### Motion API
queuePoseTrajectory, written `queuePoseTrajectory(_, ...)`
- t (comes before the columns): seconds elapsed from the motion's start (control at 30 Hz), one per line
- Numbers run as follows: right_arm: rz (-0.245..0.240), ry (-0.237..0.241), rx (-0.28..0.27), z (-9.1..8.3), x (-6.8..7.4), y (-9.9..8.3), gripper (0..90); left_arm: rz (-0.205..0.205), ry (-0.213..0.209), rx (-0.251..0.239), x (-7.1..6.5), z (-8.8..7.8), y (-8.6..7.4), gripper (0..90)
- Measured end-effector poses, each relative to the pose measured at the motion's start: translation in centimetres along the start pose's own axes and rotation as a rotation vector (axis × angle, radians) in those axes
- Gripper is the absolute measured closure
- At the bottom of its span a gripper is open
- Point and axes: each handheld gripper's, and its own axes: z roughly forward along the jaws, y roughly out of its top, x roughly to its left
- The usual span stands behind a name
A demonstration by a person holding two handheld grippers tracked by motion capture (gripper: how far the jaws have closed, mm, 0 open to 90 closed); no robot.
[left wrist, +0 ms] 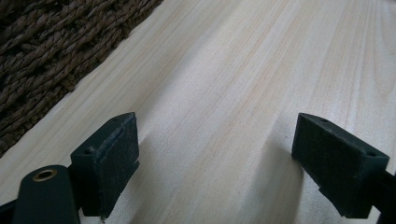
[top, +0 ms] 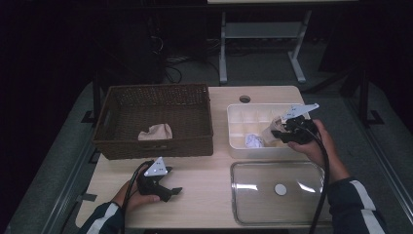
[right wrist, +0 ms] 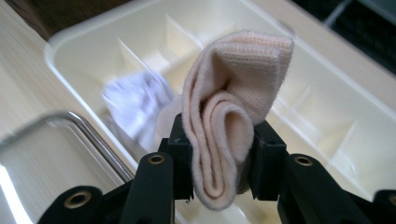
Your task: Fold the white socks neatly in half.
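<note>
Pale wooden table (top: 204, 195) in a dark room, bearing a brown woven basket (top: 112, 136), a cream divided tray (top: 234, 141) and a clear glass dish (top: 238, 204). Left gripper (left wrist: 215, 154) low over the bare wood, jaws apart, nothing between. Right gripper (right wrist: 219, 163) raised above the tray, clamped on a folded peach knitted cloth (right wrist: 233, 102) bulging up between the jaws.
</note>
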Motion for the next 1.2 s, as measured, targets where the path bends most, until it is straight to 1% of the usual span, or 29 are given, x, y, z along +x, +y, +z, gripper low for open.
queuePoseTrajectory(0.07,0.007,0.005,0.040,0.5,-0.5,-0.3,65.9,-0.005,-0.002,-0.002,0.0,0.0,0.0,13.9)
queuePoseTrajectory(0.1,0.007,0.005,0.040,0.5,-0.5,-0.3,65.9,-0.005,-0.002,-0.002,0.0,0.0,0.0,13.9)
queuePoseTrajectory(0.13,0.010,0.016,0.060,0.8,-0.7,-0.4,65.9,-0.005,-0.003,-0.001,0.0,0.0,0.0,13.9)
queuePoseTrajectory(0.17,0.008,0.024,0.100,1.3,-0.8,-0.5,65.9,-0.005,-0.003,-0.001,0.0,0.0,0.0,13.9)
queuePoseTrajectory(0.2,0.008,0.024,0.100,1.3,-0.8,-0.5,65.9,-0.005,-0.003,0.000,0.0,0.0,0.0,13.9)
queuePoseTrajectory(0.3,-0.019,0.063,0.159,2.1,-0.6,-0.2,65.8,-0.005,-0.003,-0.001,0.0,0.0,0.0,13.9)
queuePoseTrajectory(0.33,-0.038,0.075,0.193,2.6,-0.5,0.0,65.8,-0.005,-0.003,-0.001,0.0,0.0,0.0,13.9)
queuePoseTrajectory(0.4,-0.056,0.078,0.231,3.1,-0.4,0.3,65.7,-0.005,-0.003,-0.001,0.0,0.0,0.0,13.9)
queuePoseTrajectory(0.43,-0.080,0.081,0.283,3.5,-0.2,0.5,65.6,-0.005,-0.004,-0.001,0.0,0.0,0.0,13.9)
queuePoseTrajectory(0.47,-0.110,0.101,0.328,4.2,0.0,0.7,65.4,-0.004,-0.004,0.000,0.0,0.0,0.0,13.9)
queuePoseTrajectory(0.5,-0.111,0.119,0.345,4.6,0.1,0.8,65.0,-0.004,-0.004,0.000,0.0,0.0,0.0,13.9)
queuePoseTrajectory(0.53,-0.111,0.119,0.345,4.6,0.1,0.8,65.0,-0.004,-0.004,0.000,0.0,0.0,0.0,13.9)
queuePoseTrajectory(0.57,-0.126,0.116,0.389,5.6,0.3,1.0,63.9,-0.004,-0.005,0.001,0.0,0.0,0.0,13.9)
queuePoseTrajectory(0.63,-0.116,0.130,0.407,6.2,0.2,1.0,62.5,-0.004,-0.005,0.000,0.0,0.0,0.0,13.9)
queuePoseTrajectory(0.67,-0.116,0.130,0.407,6.2,0.2,1.0,62.5,-0.005,-0.005,0.000,0.0,0.0,0.0,13.9)
queuePoseTrajectory(0.7,-0.088,0.152,0.396,6.4,-0.1,1.0,56.6,-0.004,-0.004,0.000,0.0,0.0,0.0,13.9)
queuePoseTrajectory(0.73,-0.088,0.152,0.396,6.4,-0.1,1.0,56.6,-0.004,-0.004,0.000,0.0,0.0,0.0,13.9)
queuePoseTrajectory(0.77,-0.080,0.148,0.398,6.4,-0.2,1.0,51.4,-0.004,-0.004,0.000,0.0,0.0,0.0,13.9)
queuePoseTrajectory(0.8,-0.074,0.136,0.396,6.3,-0.4,1.0,49.8,-0.004,-0.004,0.000,0.0,0.0,0.0,13.9)
queuePoseTrajectory(0.83,-0.068,0.147,0.373,5.6,-0.7,0.9,47.7,-0.004,-0.004,0.000,0.0,0.0,0.0,13.9)
queuePoseTrajectory(0.87,-0.068,0.147,0.373,5.6,-0.7,0.9,47.7,-0.004,-0.004,-0.001,0.0,0.0,0.0,13.9)
queuePoseTrajectory(0.9,-0.052,0.148,0.355,5.2,-0.8,1.0,46.4,-0.004,-0.004,-0.001,0.0,0.0,0.0,13.9)
queuePoseTrajectory(0.93,-0.028,0.153,0.313,4.4,-1.1,1.0,46.3,-0.005,-0.004,-0.001,0.0,0.0,0.0,13.9)
queuePoseTrajectory(1.0,-0.010,0.146,0.281,3.9,-1.3,1.1,46.5,-0.004,-0.004,-0.001,0.0,0.0,0.0,13.9)
queuePoseTrajectory(1.03,-0.010,0.146,0.281,3.9,-1.3,1.1,46.5,-0.004,-0.004,-0.001,0.0,0.0,0.0,13.9)
queuePoseTrajectory(1.07,-0.005,0.140,0.263,3.6,-1.3,1.2,49.5,-0.005,-0.004,-0.001,0.0,0.0,0.0,13.9)
queuePoseTrajectory(1.1,-0.012,0.142,0.241,3.2,-1.5,1.3,50.8,-0.005,-0.004,-0.001,0.0,0.0,0.0,13.9)
queuePoseTrajectory(1.17,0.013,0.149,0.179,2.4,-1.8,1.5,53.2,-0.004,-0.004,-0.001,0.0,0.0,0.0,13.9)
queuePoseTrajectory(1.2,0.035,0.149,0.128,2.0,-2.0,1.6,52.3,-0.003,-0.004,0.000,0.0,0.0,0.0,13.9)
